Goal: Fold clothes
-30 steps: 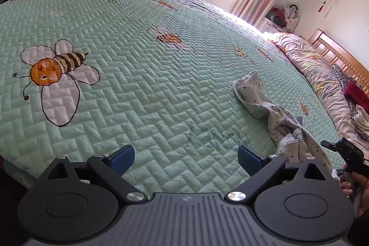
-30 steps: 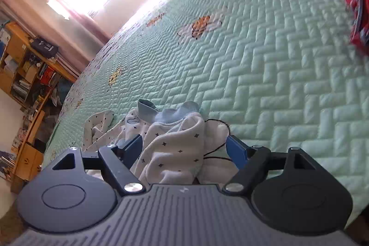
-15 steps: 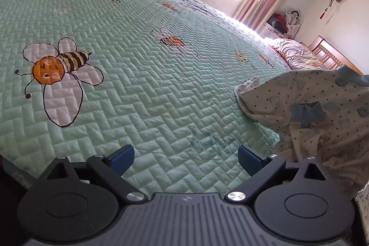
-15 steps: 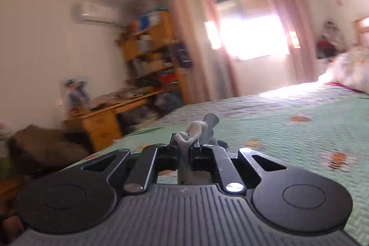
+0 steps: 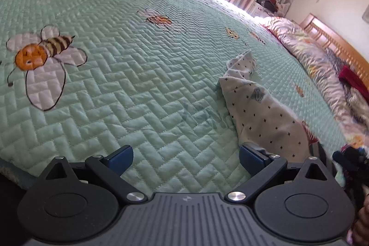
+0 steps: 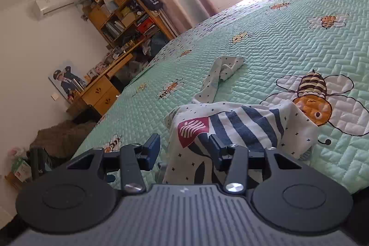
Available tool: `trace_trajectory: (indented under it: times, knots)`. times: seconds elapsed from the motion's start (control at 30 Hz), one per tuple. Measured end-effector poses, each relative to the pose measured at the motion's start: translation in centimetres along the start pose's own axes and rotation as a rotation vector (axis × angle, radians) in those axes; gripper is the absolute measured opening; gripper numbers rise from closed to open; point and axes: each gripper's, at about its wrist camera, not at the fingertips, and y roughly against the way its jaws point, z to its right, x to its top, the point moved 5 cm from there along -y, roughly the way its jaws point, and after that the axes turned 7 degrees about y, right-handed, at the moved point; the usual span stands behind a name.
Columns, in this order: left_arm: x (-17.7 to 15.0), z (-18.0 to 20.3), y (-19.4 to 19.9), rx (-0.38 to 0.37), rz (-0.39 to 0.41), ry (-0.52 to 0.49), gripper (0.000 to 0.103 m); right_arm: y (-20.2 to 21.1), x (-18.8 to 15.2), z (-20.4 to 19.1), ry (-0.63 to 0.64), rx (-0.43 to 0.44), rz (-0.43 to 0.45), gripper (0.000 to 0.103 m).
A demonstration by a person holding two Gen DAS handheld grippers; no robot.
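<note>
Seemingly early in the fold, at the spreading-out step. From the left wrist: left gripper (image 5: 185, 157) spread wide, holding nothing, low over the quilt (image 5: 115, 84); shirt (image 5: 260, 112) crumpled just beside its right finger. From the right wrist: right gripper (image 6: 184, 149) released, jaws apart, shirt (image 6: 242, 126) bunched between and past them, sleeve (image 6: 221, 73) trailing off. Next, probably: pinch two edges, pull flat.

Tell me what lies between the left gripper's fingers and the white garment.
Only bare green quilt lies ahead of the open left gripper; the garment sits beside its right finger, shown in the left wrist view.
</note>
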Motion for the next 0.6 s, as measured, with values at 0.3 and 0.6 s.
trace_trajectory:
  times: [0.3,0.6]
  knots:
    - [-0.3,7.0,-2.0,0.036,0.089,-0.738,0.098,-1.2,-3.7,-4.2,0.187,-0.022,-0.113,0.06]
    - [-3.5,7.6,1.6,-0.135,-0.013,-0.671,0.1,-0.8,-3.4,-6.0,0.321,-0.047,-0.076,0.062]
